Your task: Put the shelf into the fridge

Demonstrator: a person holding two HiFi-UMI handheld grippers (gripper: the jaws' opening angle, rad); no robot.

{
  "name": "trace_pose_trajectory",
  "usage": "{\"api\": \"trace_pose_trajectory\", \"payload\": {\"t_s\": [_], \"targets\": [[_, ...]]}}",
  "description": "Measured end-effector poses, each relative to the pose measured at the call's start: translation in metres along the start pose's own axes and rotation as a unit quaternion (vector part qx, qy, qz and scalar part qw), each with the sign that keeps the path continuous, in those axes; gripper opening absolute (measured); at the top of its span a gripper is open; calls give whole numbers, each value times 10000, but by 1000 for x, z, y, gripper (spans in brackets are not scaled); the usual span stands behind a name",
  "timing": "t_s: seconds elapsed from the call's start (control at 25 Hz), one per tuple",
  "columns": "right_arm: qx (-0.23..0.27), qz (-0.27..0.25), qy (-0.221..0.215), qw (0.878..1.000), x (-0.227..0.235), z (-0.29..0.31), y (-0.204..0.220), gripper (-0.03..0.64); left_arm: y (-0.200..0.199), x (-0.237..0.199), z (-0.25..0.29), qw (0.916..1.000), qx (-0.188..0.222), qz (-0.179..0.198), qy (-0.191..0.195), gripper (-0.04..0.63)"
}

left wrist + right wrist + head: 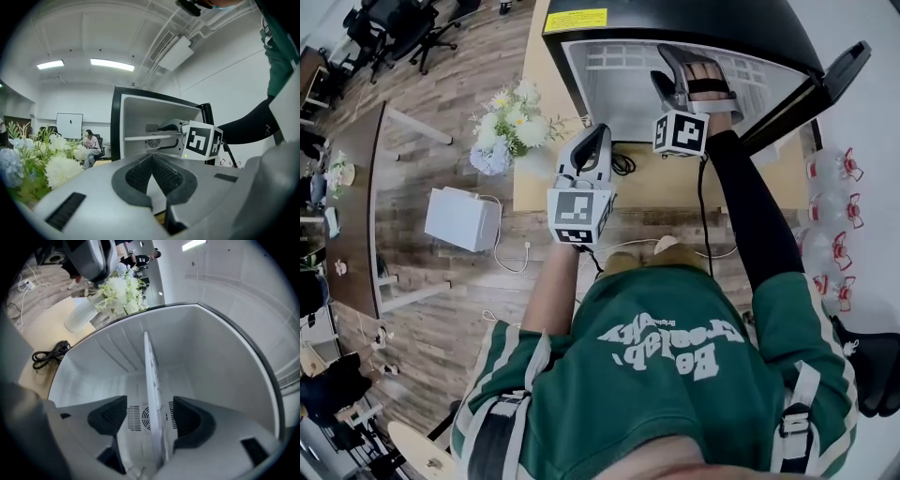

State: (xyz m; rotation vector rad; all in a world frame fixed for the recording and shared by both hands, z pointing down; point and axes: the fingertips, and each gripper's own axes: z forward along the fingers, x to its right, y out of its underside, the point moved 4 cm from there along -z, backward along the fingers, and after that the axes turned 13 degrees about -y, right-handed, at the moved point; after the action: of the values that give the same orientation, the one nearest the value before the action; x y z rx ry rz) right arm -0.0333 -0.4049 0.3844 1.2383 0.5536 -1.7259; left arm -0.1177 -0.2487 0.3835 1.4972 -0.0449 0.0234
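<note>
A person in a green jersey [656,375] is holding the left gripper [598,136] above the wooden worktop [656,187], its jaws pressed together on nothing. Beyond it, the right gripper [666,66] is reaching into the open mini fridge [675,19] with its jaws standing wide. The white shelf [151,380] is sitting edge-on between the pads, clear of both, and running back toward the fan grille [139,417] in the rear wall.
</note>
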Motion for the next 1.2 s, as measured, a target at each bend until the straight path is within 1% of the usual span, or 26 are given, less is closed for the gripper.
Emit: {"api": "trace_pose_trajectory", "payload": {"t_s": [0.16, 0.44, 0.52, 0.64, 0.8, 0.92, 0.96, 1.04, 1.12, 1.2], "targets": [[-182, 215, -47, 9996, -7, -21, -3, 327, -4, -11, -11, 9998, 29, 63, 171, 0], [-496, 687, 184, 9962, -16, -69, -11, 331, -8, -19, -32, 9980, 135, 158, 589, 1], [-550, 1026, 195, 9930, -22, -84, -13, 338, -10, -21, -38, 9974, 176, 179, 677, 0], [-510, 1816, 199, 9818, -28, -105, -9, 348, -14, -22, -43, 9966, 275, 214, 748, 0], [-312, 2894, 204, 9565, -36, -131, -3, 359, -19, -15, -47, 9959, 316, 129, 835, 0], [-32, 3506, 270, 9361, -38, -149, -5, 365, -25, -7, -51, 9956, 343, 128, 865, 0], [109, 3736, 267, 9272, -38, -154, -6, 367, -26, -5, -52, 9956, 351, 143, 852, 0], [474, 4280, 232, 9022, -39, -165, -8, 367, -30, 0, -55, 9959, 370, 200, 804, 0], [874, 4839, 195, 8705, -39, -176, -6, 367, -34, 4, -57, 9960, 396, 270, 750, 0], [1255, 5268, 126, 8406, -38, -188, -3, 365, -40, 9, -61, 9963, 423, 313, 676, 0]]}}
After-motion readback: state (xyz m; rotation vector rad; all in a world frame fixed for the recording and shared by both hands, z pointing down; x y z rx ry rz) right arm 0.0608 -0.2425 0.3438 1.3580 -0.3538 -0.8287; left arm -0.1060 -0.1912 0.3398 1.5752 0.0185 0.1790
